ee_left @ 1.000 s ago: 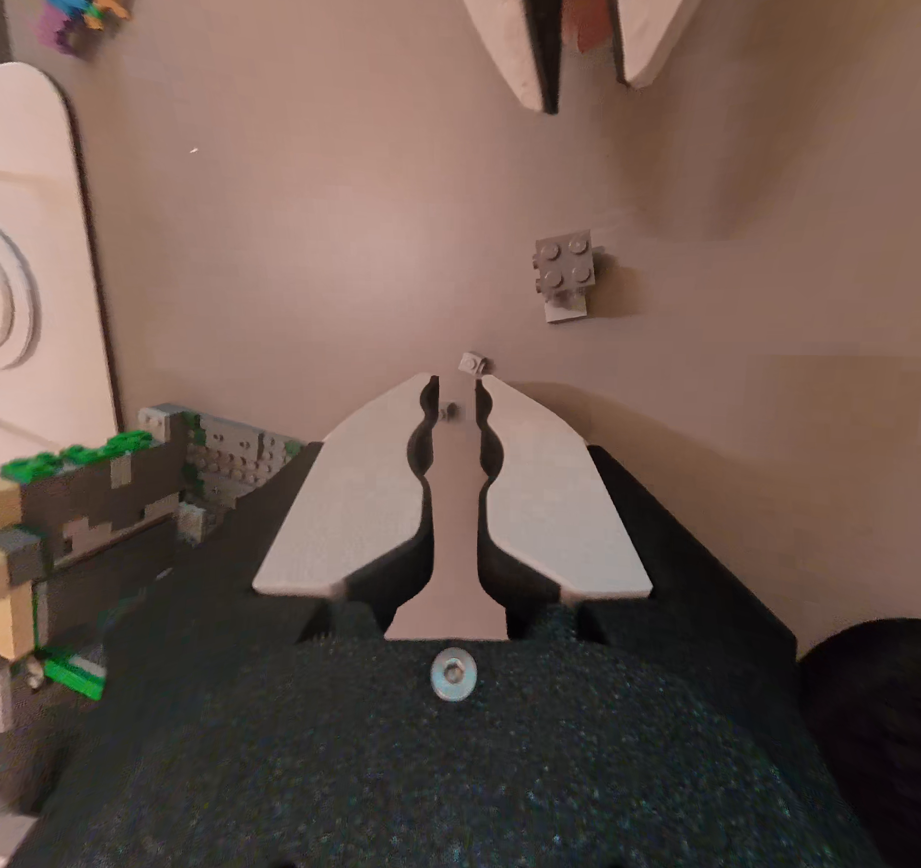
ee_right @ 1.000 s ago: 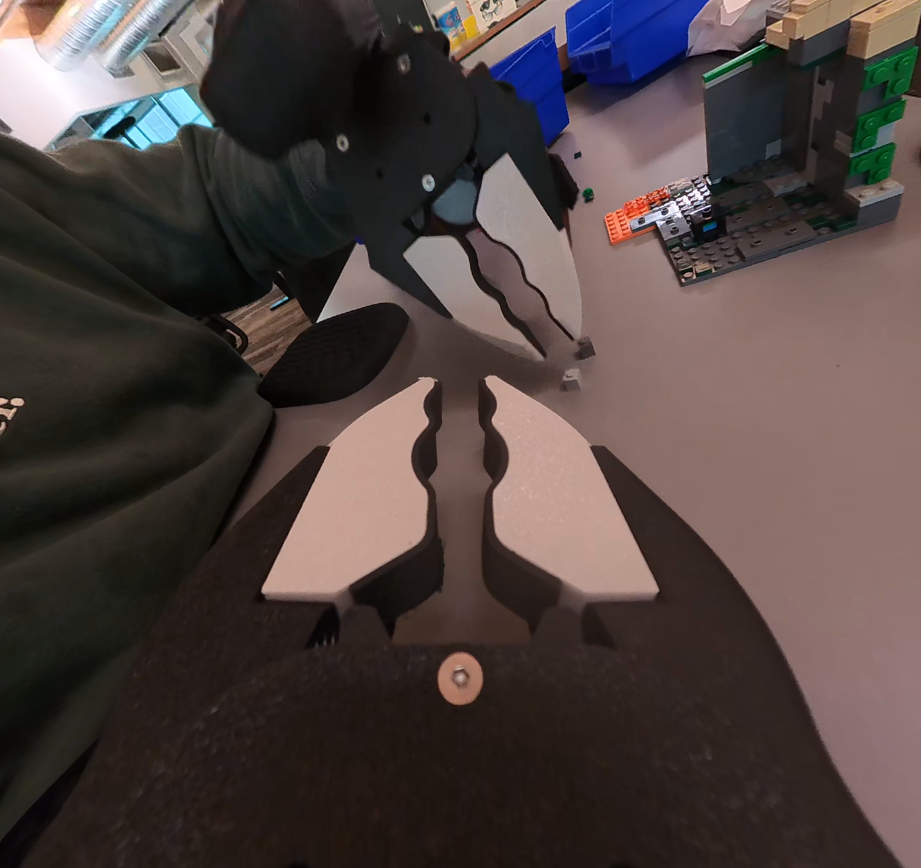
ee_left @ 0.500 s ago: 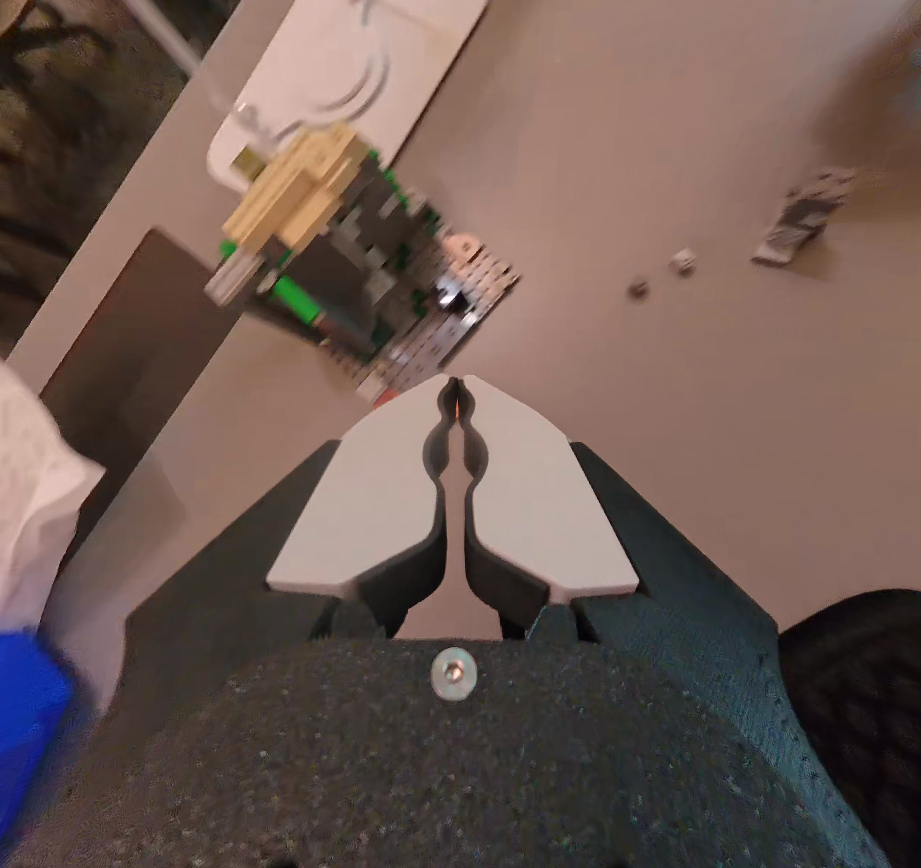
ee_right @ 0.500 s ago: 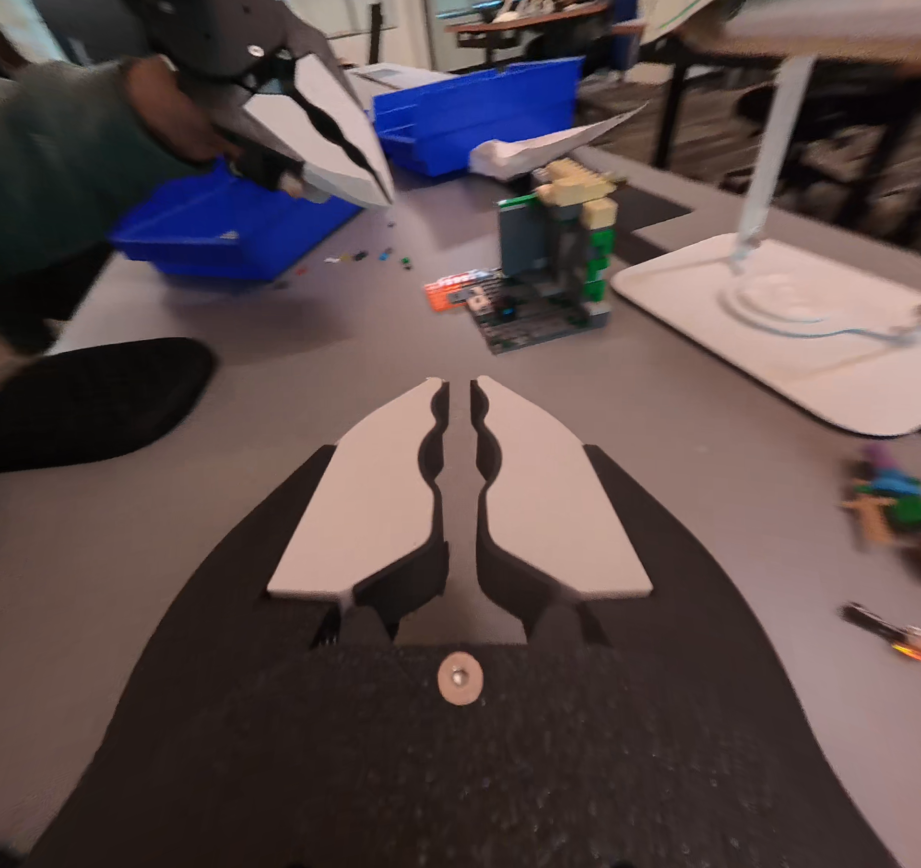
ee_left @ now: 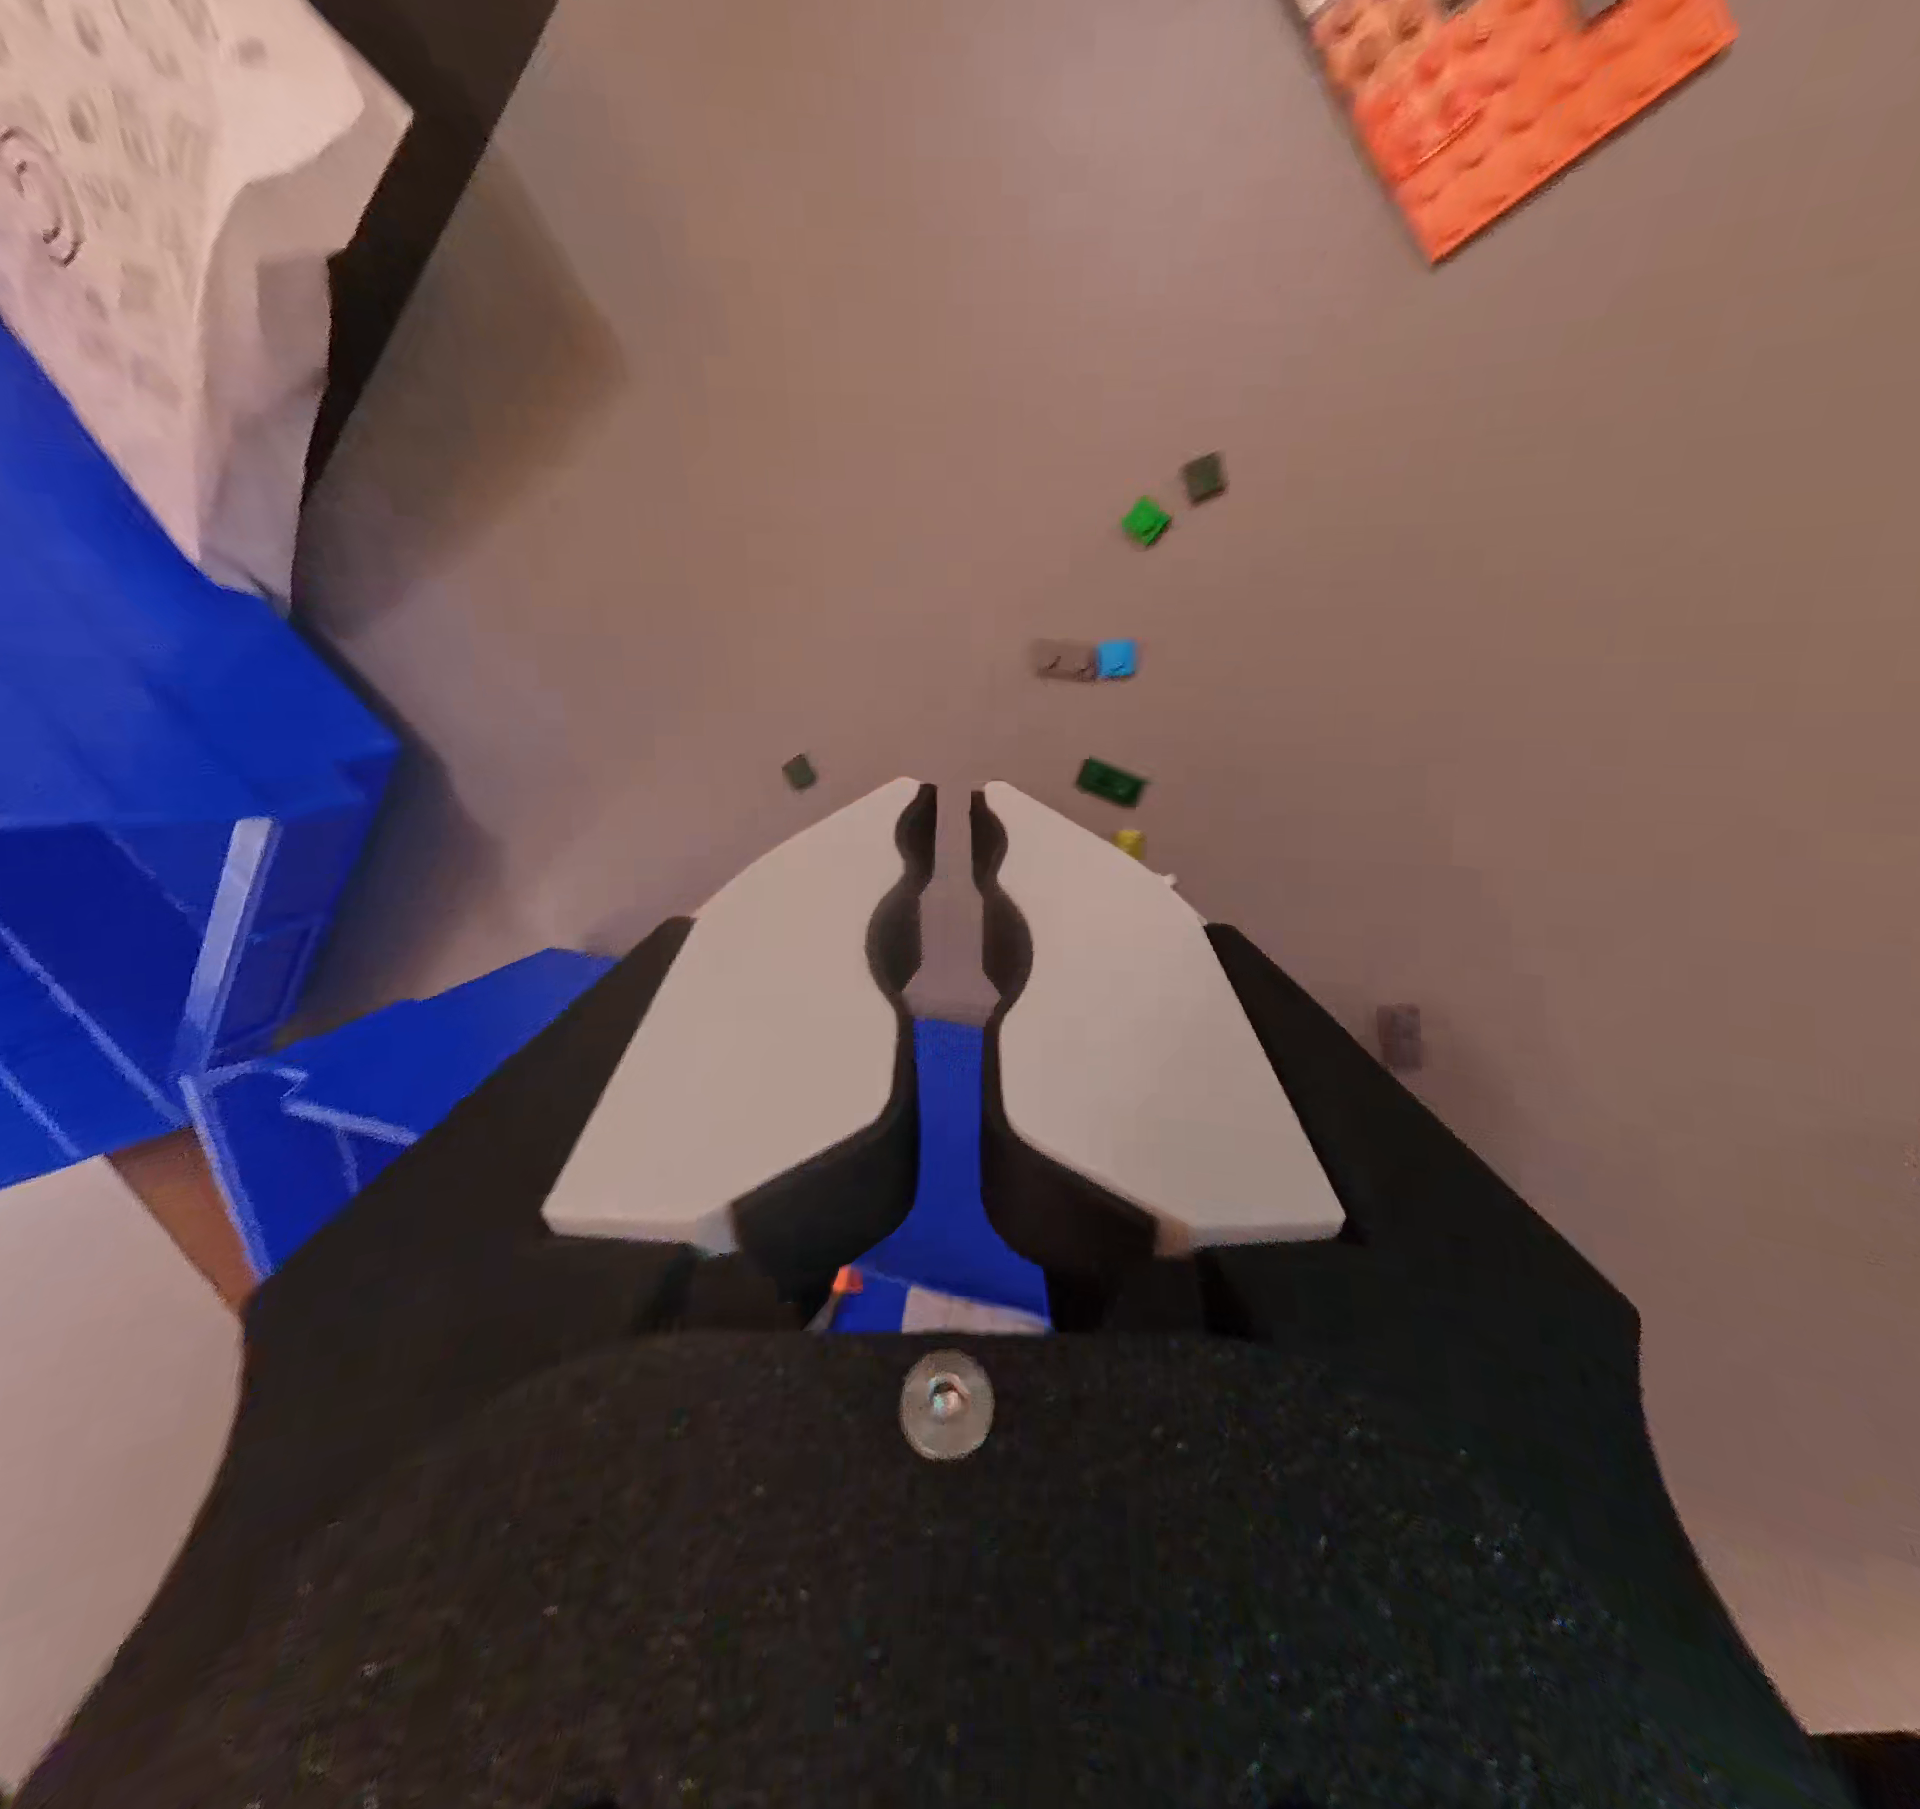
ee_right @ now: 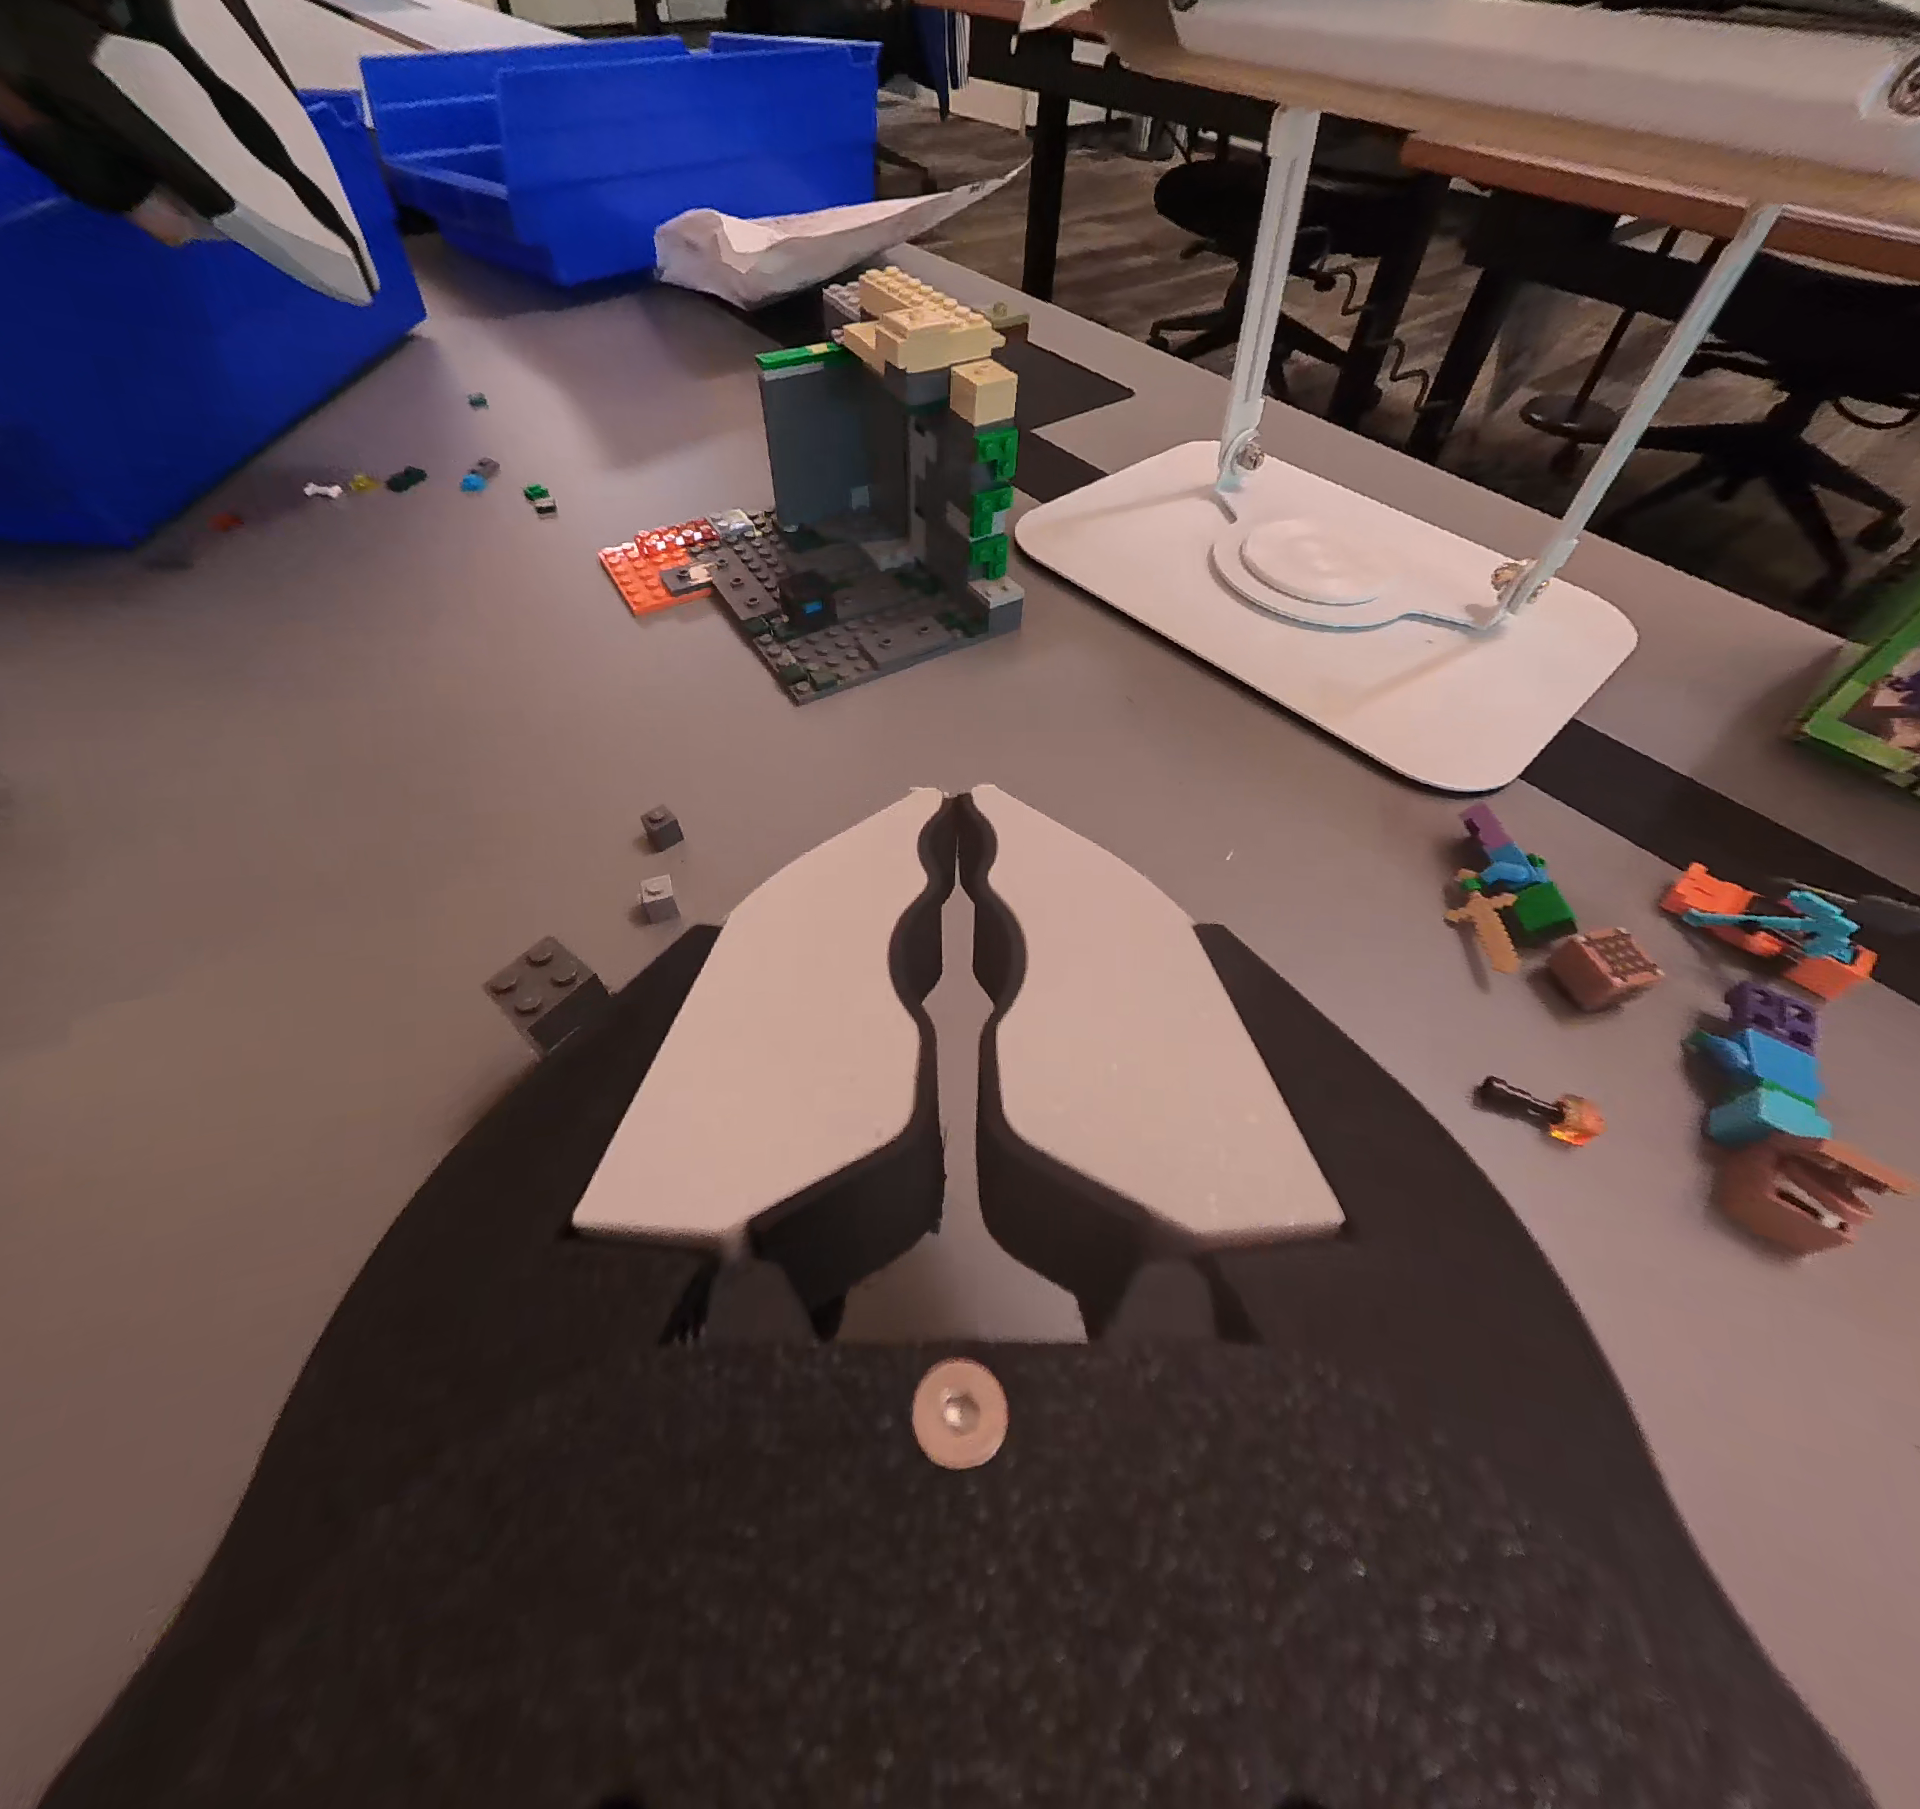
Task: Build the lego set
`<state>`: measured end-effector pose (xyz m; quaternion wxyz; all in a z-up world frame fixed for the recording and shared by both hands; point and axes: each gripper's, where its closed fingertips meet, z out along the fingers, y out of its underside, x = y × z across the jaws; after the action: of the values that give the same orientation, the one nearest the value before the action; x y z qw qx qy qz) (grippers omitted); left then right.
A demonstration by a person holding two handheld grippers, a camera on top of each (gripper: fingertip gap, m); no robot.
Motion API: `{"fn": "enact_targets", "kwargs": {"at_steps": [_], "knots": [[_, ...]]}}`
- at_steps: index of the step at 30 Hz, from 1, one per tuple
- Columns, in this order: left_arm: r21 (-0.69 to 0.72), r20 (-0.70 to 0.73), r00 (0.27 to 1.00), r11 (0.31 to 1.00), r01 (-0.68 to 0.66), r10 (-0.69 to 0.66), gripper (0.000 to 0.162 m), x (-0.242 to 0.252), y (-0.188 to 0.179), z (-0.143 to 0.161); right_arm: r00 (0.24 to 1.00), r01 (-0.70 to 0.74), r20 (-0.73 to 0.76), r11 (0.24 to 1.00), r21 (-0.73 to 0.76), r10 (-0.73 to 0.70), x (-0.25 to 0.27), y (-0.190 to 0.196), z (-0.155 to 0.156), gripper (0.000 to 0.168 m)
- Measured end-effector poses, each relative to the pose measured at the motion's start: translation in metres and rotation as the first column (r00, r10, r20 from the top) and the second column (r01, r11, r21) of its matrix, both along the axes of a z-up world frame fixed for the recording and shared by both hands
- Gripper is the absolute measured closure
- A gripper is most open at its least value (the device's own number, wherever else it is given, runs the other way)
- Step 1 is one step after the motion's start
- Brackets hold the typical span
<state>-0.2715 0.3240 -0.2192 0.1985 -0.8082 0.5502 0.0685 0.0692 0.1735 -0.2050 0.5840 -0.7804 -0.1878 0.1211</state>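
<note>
Swinging away from the grey pieces it hovered over a second ago, the left tongs (ee_left: pixel 954 795) are now hanging above the scatter of tiny loose pieces (ee_left: pixel 1114 660) beside the blue bin (ee_left: pixel 156 720), with a narrow gap between the tips and nothing in it. Half a second ago those tips were pinched together, so they are parting slightly, which I judge to be readiness to pick a small piece. The right tongs (ee_right: pixel 958 799) are resting low over the counter (ee_right: pixel 312 720), tips practically touching and empty, where earlier they stood a little apart. The half-built lego set (ee_right: pixel 883 502) is standing well ahead of the right tongs, slightly to their left, with the grey bricks (ee_right: pixel 657 860) near their left side. Building is pausing while a new part is being fetched.
</note>
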Motion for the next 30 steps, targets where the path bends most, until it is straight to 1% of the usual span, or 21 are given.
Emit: {"fn": "enact_targets", "kwargs": {"at_steps": [3, 8, 10, 12, 15, 20, 28, 30], "knots": [[0.024, 0.023, 0.999, 0.998, -0.05, 0.05, 0.148, -0.021, 0.013, 0.014, 1.0, 0.004, 0.001, 1.0, -0.009, -0.004, 0.001, -0.001, -0.003, 0.168], [0.08, 0.1, 0.975, 0.975, -0.208, 0.2, 0.12, -0.078, 0.034, 0.048, 1.0, 0.012, -0.024, 0.999, -0.031, -0.013, 0.003, 0.001, -0.007, 0.168], [0.08, 0.113, 0.959, 0.96, -0.27, 0.26, 0.11, -0.104, 0.037, 0.054, 0.999, 0.014, -0.033, 0.999, -0.039, -0.015, 0.003, 0.001, -0.008, 0.168], [0.046, 0.127, 0.945, 0.949, -0.31, 0.303, 0.108, -0.125, 0.035, 0.053, 0.999, 0.012, -0.038, 0.999, -0.04, -0.014, 0.003, 0.001, -0.009, 0.168], [0.003, 0.102, 0.935, 0.94, -0.342, 0.34, 0.111, -0.154, 0.028, 0.041, 0.999, 0.013, -0.045, 0.999, -0.046, -0.015, 0.003, 0.001, -0.009, 0.168], [-0.078, 0.09, 0.917, 0.921, -0.382, 0.388, 0.121, -0.181, 0.019, 0.011, 0.999, 0.008, -0.049, 0.999, -0.054, -0.011, 0.002, 0.0, -0.011, 0.168], [-0.167, -0.027, 0.934, 0.919, -0.356, 0.357, 0.141, -0.203, 0.004, -0.03, 1.0, -0.017, -0.026, 0.997, -0.074, 0.015, -0.005, -0.002, -0.018, 0.168], [-0.188, -0.057, 0.934, 0.915, -0.358, 0.353, 0.143, -0.208, 0.002, -0.038, 1.0, -0.022, -0.021, 0.996, -0.082, 0.02, -0.007, -0.002, -0.021, 0.168]]}}
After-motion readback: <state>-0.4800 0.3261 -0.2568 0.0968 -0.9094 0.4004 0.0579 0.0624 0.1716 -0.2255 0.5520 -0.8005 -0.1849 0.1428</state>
